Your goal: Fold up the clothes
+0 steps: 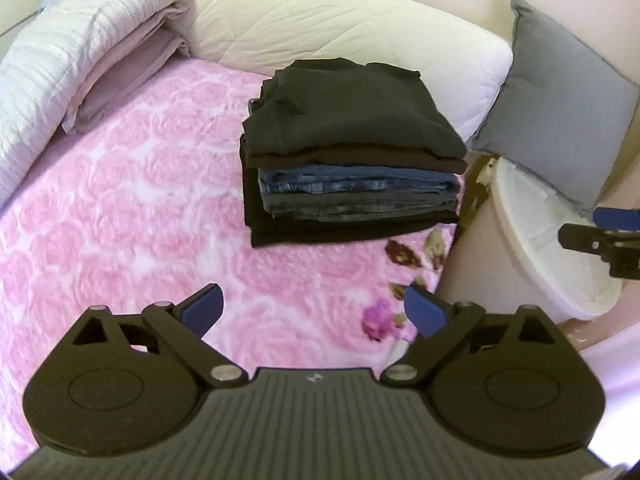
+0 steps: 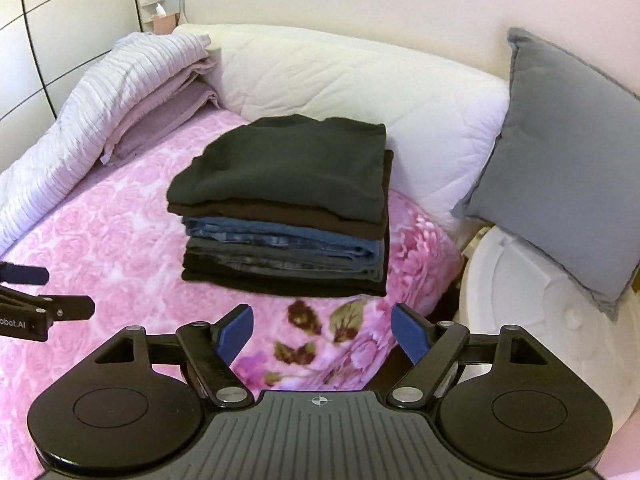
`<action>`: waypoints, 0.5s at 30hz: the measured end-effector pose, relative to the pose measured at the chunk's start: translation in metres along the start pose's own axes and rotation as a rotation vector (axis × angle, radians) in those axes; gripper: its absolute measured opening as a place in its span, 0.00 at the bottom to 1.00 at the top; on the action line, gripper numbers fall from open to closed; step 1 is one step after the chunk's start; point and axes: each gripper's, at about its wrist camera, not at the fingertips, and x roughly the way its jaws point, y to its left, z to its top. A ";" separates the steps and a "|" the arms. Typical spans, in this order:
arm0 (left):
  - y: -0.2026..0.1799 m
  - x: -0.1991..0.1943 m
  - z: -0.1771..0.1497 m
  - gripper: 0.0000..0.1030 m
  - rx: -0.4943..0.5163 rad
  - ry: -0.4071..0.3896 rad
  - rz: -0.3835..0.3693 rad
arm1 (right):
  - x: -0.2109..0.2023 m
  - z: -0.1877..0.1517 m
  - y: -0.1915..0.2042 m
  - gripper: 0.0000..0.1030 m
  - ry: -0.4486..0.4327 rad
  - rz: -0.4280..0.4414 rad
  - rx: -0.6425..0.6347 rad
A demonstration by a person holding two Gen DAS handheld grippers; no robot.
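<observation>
Clothes stack (image 2: pixel 280 208) neat: black tops, prob. jeans mid-pile.

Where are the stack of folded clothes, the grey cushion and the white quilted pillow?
stack of folded clothes (image 2: pixel 280 168), right wrist view, on the black top garment.
grey cushion (image 2: pixel 560 168), right wrist view, middle of its face.
white quilted pillow (image 1: pixel 320 20), left wrist view, on its upper surface.

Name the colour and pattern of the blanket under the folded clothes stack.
Pink with a white rose pattern, the plush blanket shows best in the right wrist view.
</observation>
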 end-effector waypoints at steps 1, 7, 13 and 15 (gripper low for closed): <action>-0.001 -0.002 0.000 0.92 -0.003 0.002 0.000 | -0.002 0.000 0.001 0.77 -0.002 0.000 0.002; -0.011 -0.016 0.006 0.86 -0.003 -0.008 0.041 | -0.017 -0.003 0.004 0.78 -0.014 0.003 0.014; -0.011 -0.027 0.013 0.86 -0.003 -0.018 0.083 | -0.026 -0.003 0.007 0.78 -0.021 0.007 0.031; -0.011 -0.029 0.014 0.86 -0.005 -0.023 0.086 | -0.027 -0.003 0.009 0.78 -0.023 0.012 0.031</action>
